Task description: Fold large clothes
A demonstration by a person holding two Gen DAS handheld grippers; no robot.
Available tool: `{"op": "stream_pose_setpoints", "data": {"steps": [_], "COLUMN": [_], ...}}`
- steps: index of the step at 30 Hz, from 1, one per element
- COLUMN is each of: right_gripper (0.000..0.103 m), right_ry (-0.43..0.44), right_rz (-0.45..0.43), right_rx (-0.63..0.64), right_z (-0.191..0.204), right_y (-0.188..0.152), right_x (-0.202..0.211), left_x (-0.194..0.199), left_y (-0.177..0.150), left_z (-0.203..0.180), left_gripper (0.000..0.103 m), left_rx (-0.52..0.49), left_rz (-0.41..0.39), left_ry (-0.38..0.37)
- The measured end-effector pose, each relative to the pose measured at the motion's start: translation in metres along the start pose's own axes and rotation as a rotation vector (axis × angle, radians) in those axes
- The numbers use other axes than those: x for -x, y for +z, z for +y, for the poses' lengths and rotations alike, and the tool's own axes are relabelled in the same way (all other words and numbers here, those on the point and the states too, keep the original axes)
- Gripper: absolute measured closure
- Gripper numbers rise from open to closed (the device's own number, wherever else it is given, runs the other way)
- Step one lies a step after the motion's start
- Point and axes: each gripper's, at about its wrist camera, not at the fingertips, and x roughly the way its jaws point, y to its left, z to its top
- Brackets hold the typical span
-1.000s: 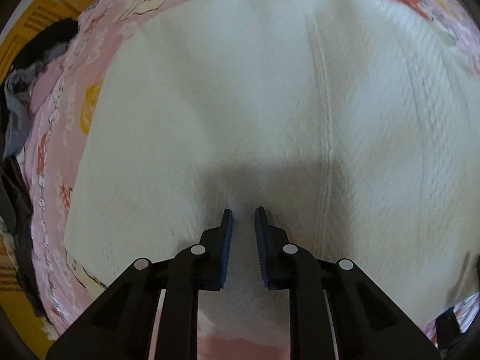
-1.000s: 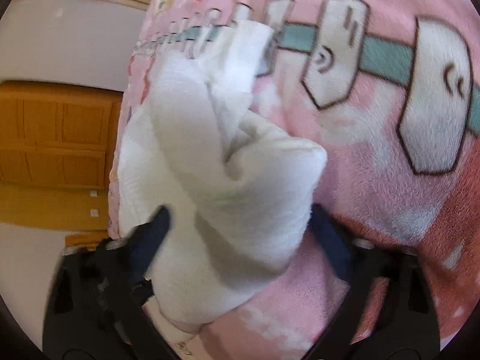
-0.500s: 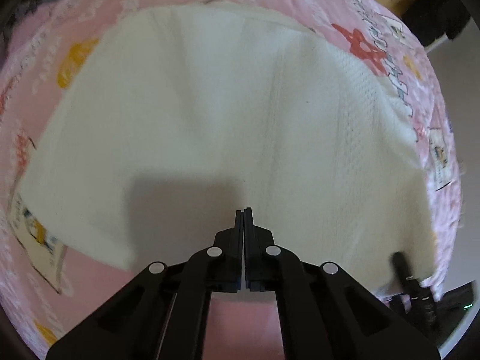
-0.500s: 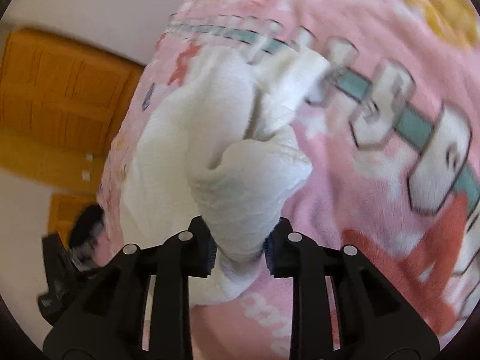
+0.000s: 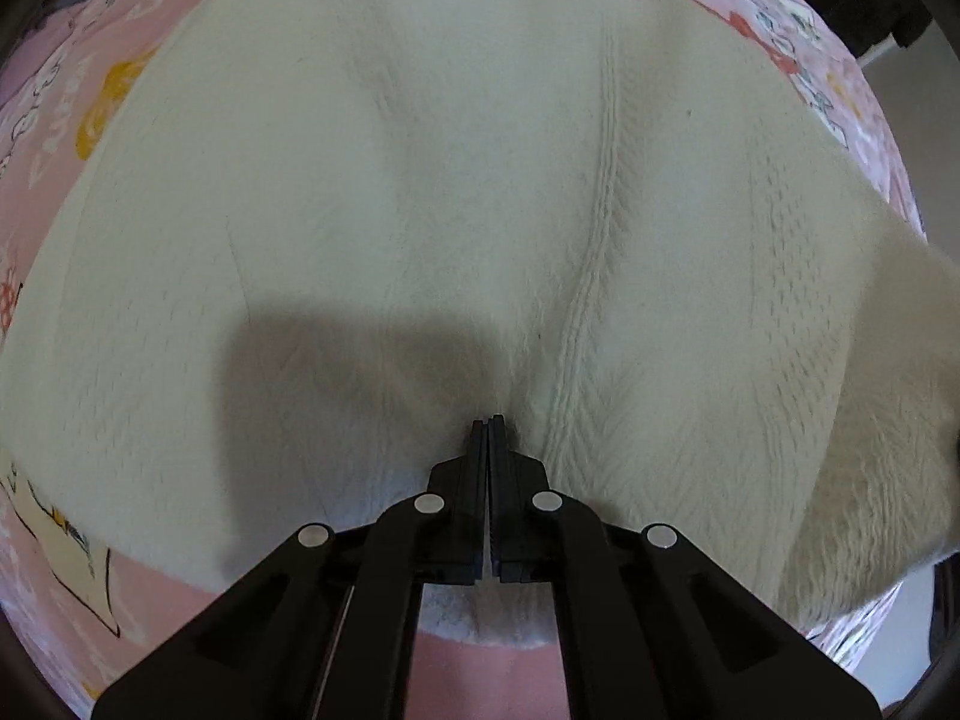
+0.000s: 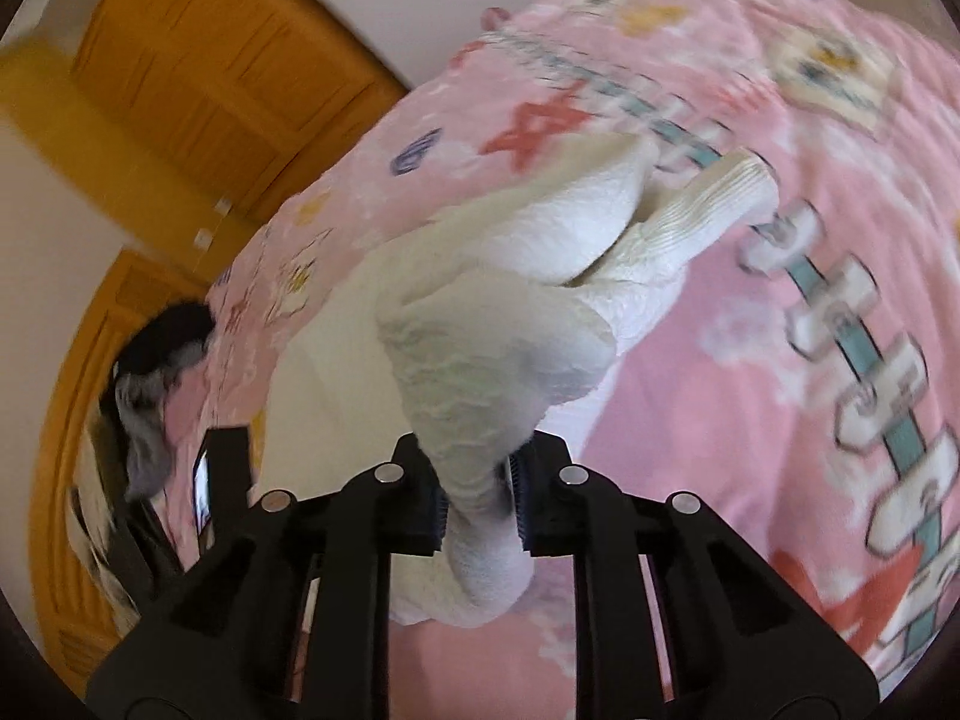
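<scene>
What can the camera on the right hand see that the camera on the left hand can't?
Only the right view: the right tongs, whose jaws have just been closing, pinching a bunched sleeve, its ribbed cuff, orange wooden doors and a dark clothes heap. Only the left view: the left tongs, shut with nothing between them, tips on the flat body of the white sweater and its knitted ridge. Both: that sweater and the pink cartoon blanket.

Pink cartoon-print blanket [image 6: 750,396] beside orange wooden cabinets [image 6: 198,60] and dark clothes [image 6: 162,348]
</scene>
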Motion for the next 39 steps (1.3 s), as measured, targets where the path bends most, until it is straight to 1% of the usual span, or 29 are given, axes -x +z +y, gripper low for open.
{"op": "stream_pose_setpoints", "data": {"steps": [2,3,7,8,9,10,11,13,16,17,18,19,20,21,22,23,24,27,28,29,31,32,33,34,35,36,37,38,39], "right_gripper": [0.087,0.087,0.087,0.087,0.087,0.087,0.087,0.087,0.087,0.087,0.087,0.087,0.087,0.087,0.087,0.087,0.087,0.087,0.087,0.088,0.088,0.088,0.088,0.088,0.088,0.088,0.088,0.088,0.088], "right_ry": [0.004,0.008,0.016,0.020,0.023,0.030,0.034,0.037,0.021,0.011,0.008,0.002,-0.001,0.001,0.000,-0.002,-0.002,-0.009,-0.006,-0.005,0.007,0.014,0.017,0.022,0.023,0.029,0.036,0.041,0.050], "right_rz": [0.003,0.004,0.004,0.005,0.002,0.003,0.002,-0.004,-0.021,-0.028,-0.026,-0.024,-0.024,-0.021,-0.022,-0.020,-0.016,0.001,0.001,-0.006,-0.015,-0.020,-0.019,-0.017,-0.018,-0.016,-0.017,-0.020,-0.018], "right_rx": [0.076,0.098,0.216,0.238,0.266,0.286,0.294,0.294,0.266,0.244,0.228,0.209,0.192,0.166,0.146,0.129,0.118,0.076,0.066,0.058,0.047,0.042,0.044,0.051,0.055,0.055,0.049,0.044,0.038], "right_z": [0.021,0.029,0.064,0.070,0.079,0.087,0.093,0.098,0.096,0.091,0.087,0.081,0.076,0.069,0.062,0.056,0.052,0.037,0.033,0.029,0.026,0.025,0.025,0.026,0.026,0.026,0.025,0.025,0.025], "right_y": [0.005,0.007,0.017,0.019,0.020,0.021,0.023,0.024,0.022,0.020,0.020,0.017,0.016,0.014,0.013,0.012,0.010,0.005,0.003,0.003,0.005,0.006,0.007,0.008,0.007,0.007,0.007,0.007,0.007], "right_x": [0.000,0.000,0.001,0.001,0.002,0.001,0.001,0.002,0.006,0.008,0.010,0.011,0.012,0.013,0.014,0.014,0.014,0.008,0.007,0.008,0.012,0.013,0.014,0.014,0.014,0.013,0.013,0.013,0.012], "left_x": [0.008,0.018,0.050,0.058,0.066,0.070,0.072,0.066,0.058,0.053,0.046,0.035,0.024,0.012,-0.003,-0.019,-0.027,-0.054,-0.055,-0.047,-0.017,0.002,0.016,0.030,0.035,0.033,0.022,0.003,-0.016], "left_y": [-0.002,-0.005,-0.022,-0.026,-0.030,-0.031,-0.029,-0.017,0.009,0.019,0.027,0.034,0.038,0.039,0.037,0.034,0.033,0.031,0.031,0.031,0.029,0.025,0.022,0.018,0.016,0.017,0.016,0.015,0.013], "left_z": [0.011,0.021,0.052,0.061,0.072,0.079,0.085,0.088,0.067,0.059,0.050,0.041,0.026,0.020,0.013,0.011,0.011,0.018,0.019,0.018,0.017,0.022,0.026,0.034,0.040,0.042,0.044,0.041,0.034], "left_gripper": [0.102,0.102,0.102,0.102,0.102,0.102,0.102,0.102,0.102,0.102,0.102,0.102,0.102,0.102,0.102,0.102,0.102,0.100,0.101,0.102,0.102,0.102,0.102,0.102,0.102,0.102,0.102,0.102,0.102], "left_rx": [0.047,0.077,0.164,0.184,0.209,0.231,0.251,0.278,0.247,0.238,0.241,0.240,0.233,0.227,0.220,0.226,0.234,0.297,0.301,0.290,0.232,0.220,0.213,0.214,0.227,0.232,0.246,0.255,0.261], "left_rz": [-0.005,-0.014,-0.065,-0.080,-0.100,-0.116,-0.122,-0.100,-0.108,-0.096,-0.072,-0.014,0.035,0.082,0.135,0.172,0.184,0.233,0.240,0.230,0.172,0.127,0.093,0.048,0.032,0.033,0.056,0.111,0.150], "left_ry": [-0.056,-0.103,-0.195,-0.186,-0.159,-0.153,-0.163,-0.239,-0.268,-0.321,-0.394,-0.487,-0.551,-0.585,-0.580,-0.591,-0.597,-0.681,-0.690,-0.693,-0.656,-0.644,-0.619,-0.573,-0.531,-0.507,-0.511,-0.549,-0.577]}}
